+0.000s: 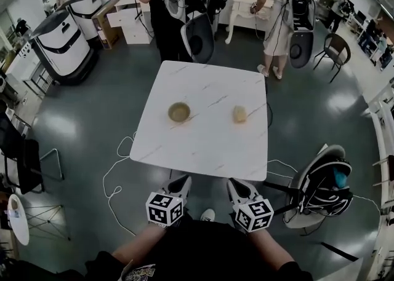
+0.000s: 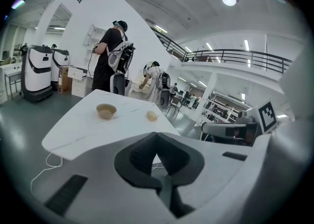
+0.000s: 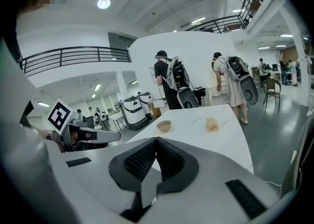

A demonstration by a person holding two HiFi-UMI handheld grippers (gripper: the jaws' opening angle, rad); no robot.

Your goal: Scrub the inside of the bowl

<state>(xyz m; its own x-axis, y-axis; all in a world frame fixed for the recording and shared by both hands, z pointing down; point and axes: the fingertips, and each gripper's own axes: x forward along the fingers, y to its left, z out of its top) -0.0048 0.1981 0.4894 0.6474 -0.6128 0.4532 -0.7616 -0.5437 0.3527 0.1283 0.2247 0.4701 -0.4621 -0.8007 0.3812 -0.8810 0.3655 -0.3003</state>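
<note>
The round tan bowl (image 1: 179,112) sits open side up on the smooth, white-marbled worktop (image 1: 203,144). A pale, lumpy thing that looks like a scrubbing pad (image 1: 239,114) lies well apart to the bowl's right, probably laid out so each hand takes one. The left gripper (image 1: 183,181) and right gripper (image 1: 233,184) hang well short of the bowl, off the worktop's near edge, jaws clenched on nothing — scrubbing looks unstarted.

tabletop (image 1: 203,144): white marble-look, smooth, faint grey veins, low sheen. bowl (image 1: 179,112): tan, matt. scrub pad (image 1: 239,114): yellowish, rough-textured. floor (image 1: 98,101): dark grey, glossy, mirrors lights. left gripper (image 2: 157,137), right gripper (image 3: 156,142): white matt plastic; pads (image 2: 142,157) dark, ribbed.
</note>
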